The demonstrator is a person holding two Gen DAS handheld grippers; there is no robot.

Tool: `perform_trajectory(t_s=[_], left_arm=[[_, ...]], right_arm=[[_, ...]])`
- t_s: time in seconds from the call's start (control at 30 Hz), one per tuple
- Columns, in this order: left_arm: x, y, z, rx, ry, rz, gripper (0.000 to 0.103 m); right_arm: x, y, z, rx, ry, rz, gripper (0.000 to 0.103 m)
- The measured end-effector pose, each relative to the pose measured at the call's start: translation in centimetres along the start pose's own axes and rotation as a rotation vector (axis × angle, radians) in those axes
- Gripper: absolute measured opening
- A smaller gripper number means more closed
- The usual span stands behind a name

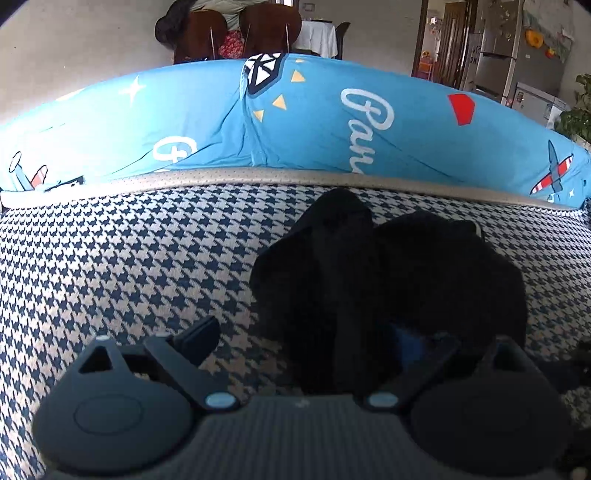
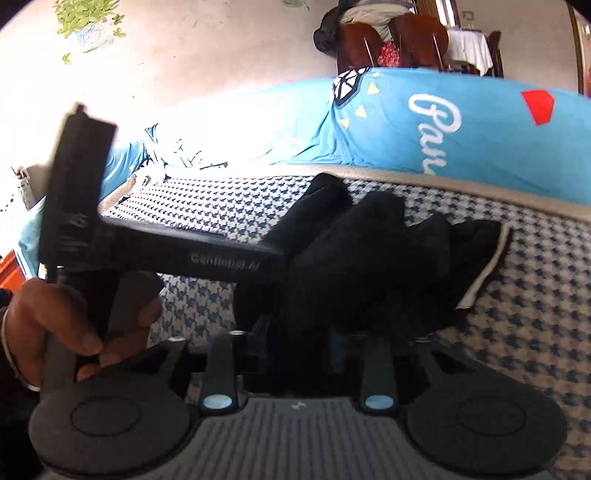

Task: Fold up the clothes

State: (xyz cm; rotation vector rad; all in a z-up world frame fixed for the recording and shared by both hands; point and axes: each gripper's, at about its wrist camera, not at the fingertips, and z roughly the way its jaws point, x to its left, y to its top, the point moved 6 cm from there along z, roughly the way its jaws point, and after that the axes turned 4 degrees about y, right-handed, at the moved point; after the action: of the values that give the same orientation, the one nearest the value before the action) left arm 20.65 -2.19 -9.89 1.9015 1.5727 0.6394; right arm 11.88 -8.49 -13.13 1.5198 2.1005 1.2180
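Left wrist view: left gripper (image 1: 306, 343) low over the houndstooth cushion (image 1: 129, 266), fingers spread wide — the left finger (image 1: 197, 338) sits clear on the bare cushion, the right one is lost in the dark cloth. The black garment (image 1: 388, 277) lies bunched right of centre on the cushion, its near edge between the fingers; a blue printed cover (image 1: 295, 122) runs along the far side.

Right wrist view: a hand (image 2: 74, 321) at near left grips the left gripper's handle; that gripper's body (image 2: 166, 243) crosses toward the centre, reaching the garment (image 2: 369, 266). The right gripper (image 2: 295, 339) is buried in the same black cloth — cannot tell how its fingers stand. A pale hem strip (image 2: 487, 269) shows at the garment's right edge. Potted plant (image 2: 86, 22) far left.
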Motion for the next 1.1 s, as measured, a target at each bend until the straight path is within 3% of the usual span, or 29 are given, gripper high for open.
perform_trajectory(t_s=[0.2,0.47,0.7,0.87,1.1], left_arm=[[1.2,-1.4,1.5,0.067,0.059,0.0,0.096],[0.9,-2.2,2.0,0.081,0.058,0.034,0.096],[1.1,-2.6,2.1,0.087,0.06,0.042,0.096],[1.2,-3.0,2.1,0.091,0.067,0.045,0.096],[1.0,-3.1,2.0,0.086,0.073,0.05,0.096]], right_arm=[[-2.5,0.5,-2.6,-0.051,-0.035,0.065,0.038],[-6.9,1.6,-2.9,-0.118,-0.066,0.367,0.043],[-9.4,1.9,-1.0,-0.161,-0.016,0.618,0.051],[-10.3,2.3,0.5,-0.185,-0.009,0.697,0.059],[-10.4,2.4,3.1,-0.174,-0.022,0.74,0.059]])
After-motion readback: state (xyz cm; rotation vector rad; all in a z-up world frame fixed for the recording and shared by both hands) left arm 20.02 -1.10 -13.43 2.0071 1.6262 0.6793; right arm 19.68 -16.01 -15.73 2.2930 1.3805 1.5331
